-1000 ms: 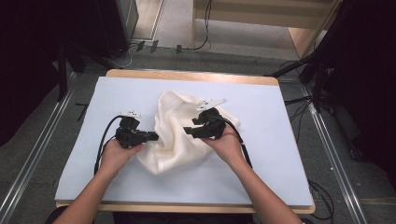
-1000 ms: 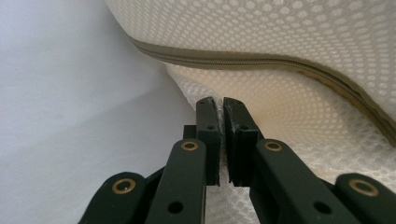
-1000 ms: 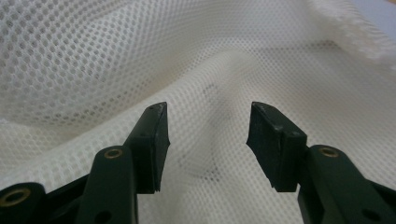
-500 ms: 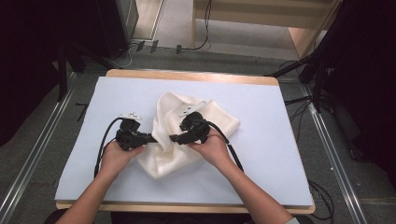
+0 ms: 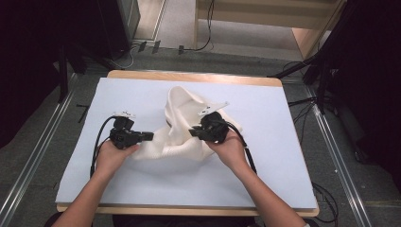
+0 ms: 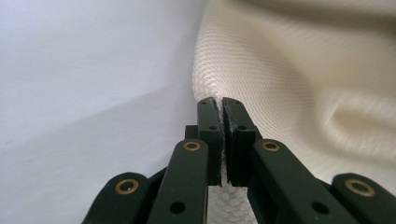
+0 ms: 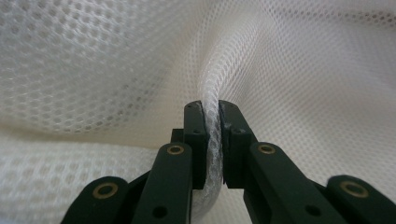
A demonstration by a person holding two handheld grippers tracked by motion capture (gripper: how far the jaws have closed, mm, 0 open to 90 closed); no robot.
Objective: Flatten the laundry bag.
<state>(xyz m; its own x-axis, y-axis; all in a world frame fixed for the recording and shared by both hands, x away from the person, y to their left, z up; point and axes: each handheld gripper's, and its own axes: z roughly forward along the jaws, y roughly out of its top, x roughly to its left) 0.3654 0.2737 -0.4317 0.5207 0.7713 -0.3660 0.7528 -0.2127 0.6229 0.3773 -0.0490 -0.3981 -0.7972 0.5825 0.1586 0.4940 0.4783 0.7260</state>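
Since the earlier frame, your right gripper (image 5: 195, 133) has moved in from the far right part of the cloth toward the middle, and its jaws have just been closing; the right gripper view shows a ridge of white mesh cloth (image 7: 212, 126) pinched between them. Your left gripper (image 5: 147, 136) has held its place, jaws together on a thin edge of the same cloth (image 6: 221, 121).

Nearest you, both forearms enter from the near edge of the desk (image 5: 265, 189) and angle inward. Each hand wraps its gripper body from behind, and the two grippers point at one another across the bundle, roughly level.

Beyond the hands, the cloth (image 5: 182, 118) lies crumpled at the middle of the desk, rising in a loose fold toward the far edge.

Judgement: both grips are now made, so the grasping step looks complete. The next move likely calls for lifting and drawing the hands apart evenly to open the cloth out, without letting the thin mesh slip from either grip.
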